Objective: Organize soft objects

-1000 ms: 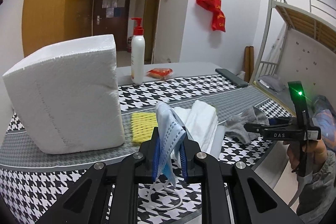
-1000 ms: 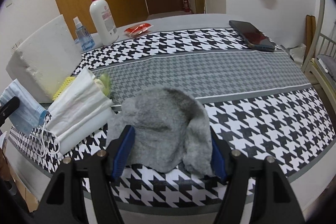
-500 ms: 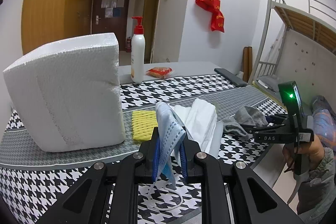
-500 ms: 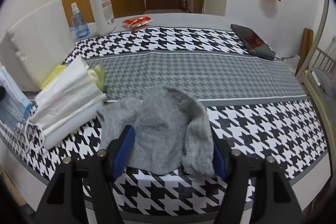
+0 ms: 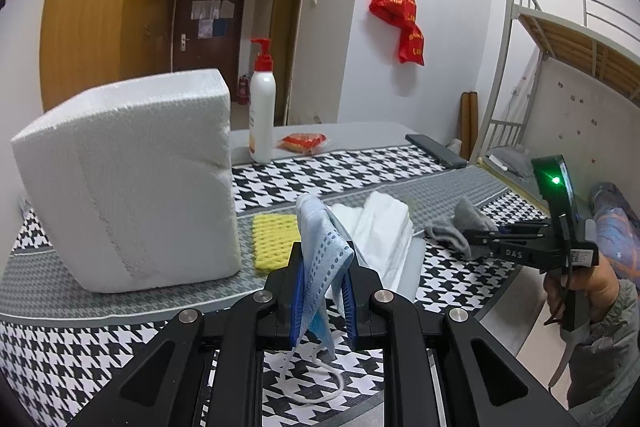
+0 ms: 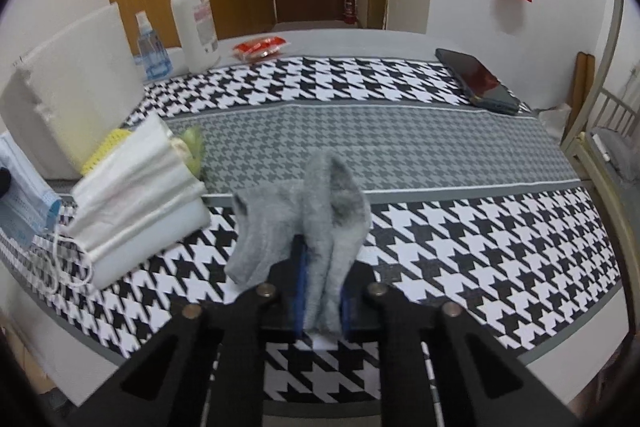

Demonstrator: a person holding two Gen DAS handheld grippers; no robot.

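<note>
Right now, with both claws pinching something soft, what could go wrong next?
The left gripper holds the blue face mask with its ear loop dangling, which could snag on the tablecloth edge. The right gripper pinches only a fold of the grey sock, so it might slip out. One end trails toward the white mask stack and could drag it.

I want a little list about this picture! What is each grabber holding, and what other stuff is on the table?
left gripper: shut on a light blue pleated face mask
right gripper: shut on a grey knitted sock
table cover: black-and-white houndstooth cloth
beside the mask: folded white cloth stack, yellow mesh sponge, big white foam block
far side: white pump bottle with red top, red snack packet, dark flat phone
</note>
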